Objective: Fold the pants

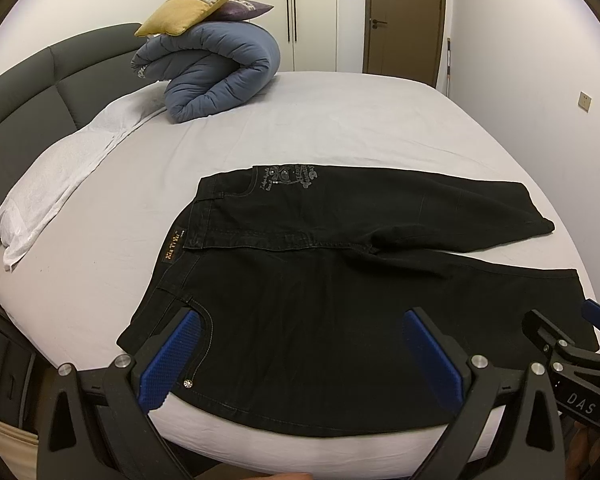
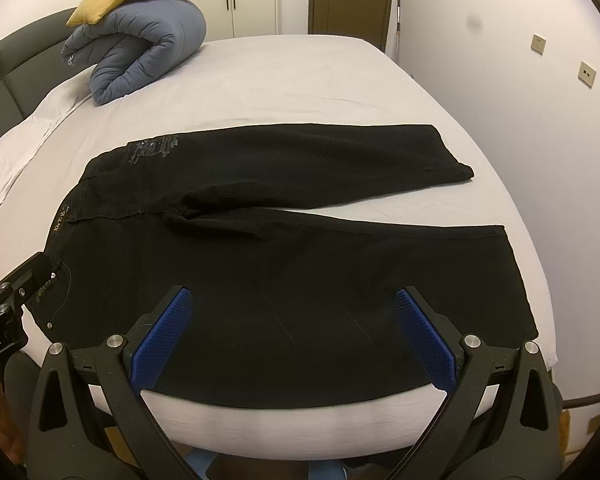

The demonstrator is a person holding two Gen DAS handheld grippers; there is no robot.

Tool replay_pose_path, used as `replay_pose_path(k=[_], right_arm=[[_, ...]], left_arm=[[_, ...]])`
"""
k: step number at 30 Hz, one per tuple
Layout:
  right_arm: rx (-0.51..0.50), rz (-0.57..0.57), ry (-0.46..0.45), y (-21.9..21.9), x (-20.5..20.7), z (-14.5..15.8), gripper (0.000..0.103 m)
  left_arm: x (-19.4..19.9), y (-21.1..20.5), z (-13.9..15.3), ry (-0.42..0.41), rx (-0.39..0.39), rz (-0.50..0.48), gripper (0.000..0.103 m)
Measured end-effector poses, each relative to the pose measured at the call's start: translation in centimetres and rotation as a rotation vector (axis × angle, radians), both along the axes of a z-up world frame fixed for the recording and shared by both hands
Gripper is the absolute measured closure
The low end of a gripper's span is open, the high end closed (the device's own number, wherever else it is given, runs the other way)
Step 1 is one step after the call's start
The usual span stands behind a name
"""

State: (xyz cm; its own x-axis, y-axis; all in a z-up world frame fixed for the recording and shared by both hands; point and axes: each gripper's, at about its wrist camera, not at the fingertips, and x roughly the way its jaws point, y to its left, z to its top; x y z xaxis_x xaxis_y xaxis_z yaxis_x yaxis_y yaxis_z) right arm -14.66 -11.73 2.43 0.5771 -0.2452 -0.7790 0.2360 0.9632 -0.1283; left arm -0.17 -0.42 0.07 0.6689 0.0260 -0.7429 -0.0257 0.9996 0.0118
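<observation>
the black denim pants (image 1: 300,292) lie flat, unfolded, ahead of both tools. left tool (image 1: 300,354) and right tool (image 2: 294,336) gape apart, empty. next: grip the near edge.

a: where do the pants (image 1: 300,300) lie?
b: flat on the bed (image 1: 340,128), near its front edge, waistband to the left, both legs running right, one leg behind the other.
a: and behind them?
b: a rolled duvet (image 1: 216,72) at the far left of the bed, two cushions (image 1: 188,8) stacked on it. the headboard (image 1: 28,88) runs along the left; a door (image 1: 404,16) stands beyond the bed.
</observation>
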Motion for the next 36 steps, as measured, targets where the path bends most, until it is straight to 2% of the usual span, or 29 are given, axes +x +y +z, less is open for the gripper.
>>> replay_pose_path(k=[36], right_arm=[[0.008,0.010,0.011,0.14,0.50,-0.50,0.000]], left_arm=[[-0.21,0.32,-0.38,0.003,-0.001,-0.004,0.000]])
